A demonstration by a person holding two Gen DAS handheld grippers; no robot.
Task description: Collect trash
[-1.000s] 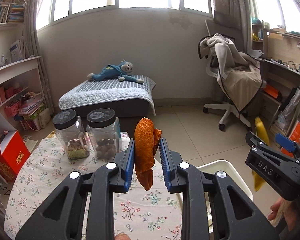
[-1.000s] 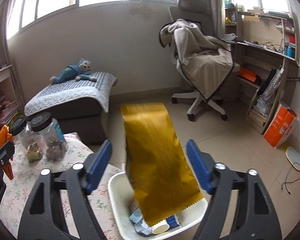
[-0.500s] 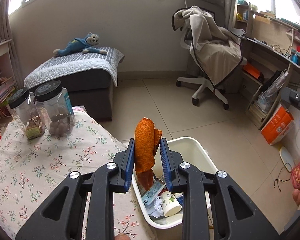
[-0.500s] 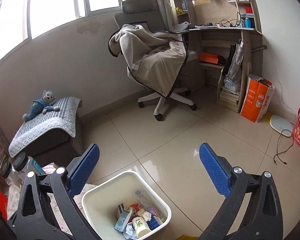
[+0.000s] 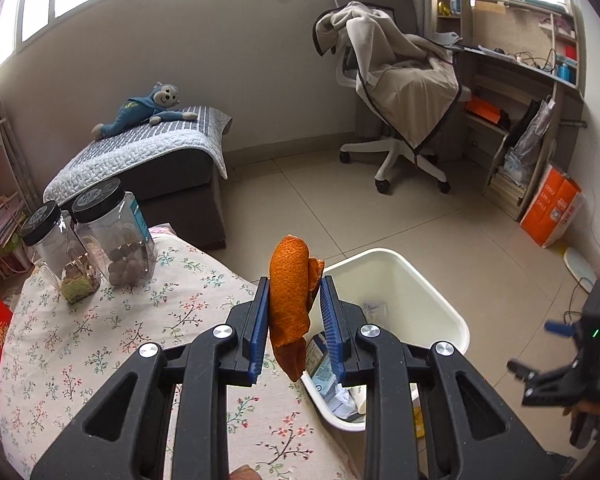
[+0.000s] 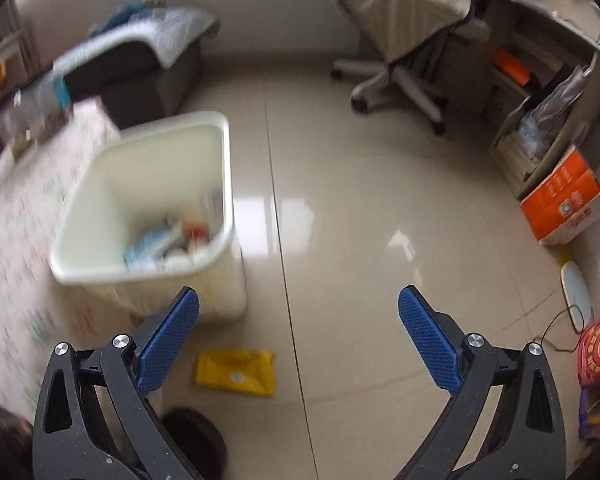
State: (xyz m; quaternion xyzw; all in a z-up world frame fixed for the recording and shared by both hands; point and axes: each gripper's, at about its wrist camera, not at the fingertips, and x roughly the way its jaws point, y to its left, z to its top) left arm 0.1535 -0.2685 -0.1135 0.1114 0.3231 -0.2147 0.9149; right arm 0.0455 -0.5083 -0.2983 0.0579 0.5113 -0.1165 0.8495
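My left gripper [image 5: 295,280] is shut on a curled piece of orange peel [image 5: 290,312], held over the table's edge right beside the white bin [image 5: 432,280]. The bin holds cartons and crumpled wrappers. In the right wrist view my right gripper [image 6: 299,292] points down at the tiled floor, its jaws wide and closing, with nothing between them. A yellow wrapper [image 6: 236,372] lies flat on the floor just outside the bin [image 6: 228,168], near the gripper's left finger. This view is blurred by motion.
Two black-lidded jars [image 5: 112,236] stand on the floral tablecloth [image 5: 100,340]. A draped office chair [image 5: 400,92], a low bed [image 5: 152,156] with a blue toy and an orange box [image 6: 564,200] ring the floor. A dark shoe [image 6: 192,432] is at the bottom edge.
The yellow wrapper has left the right gripper and fallen to the floor beside the bin. The right gripper swung down after it. The left gripper carried the peel from above the table to the bin.
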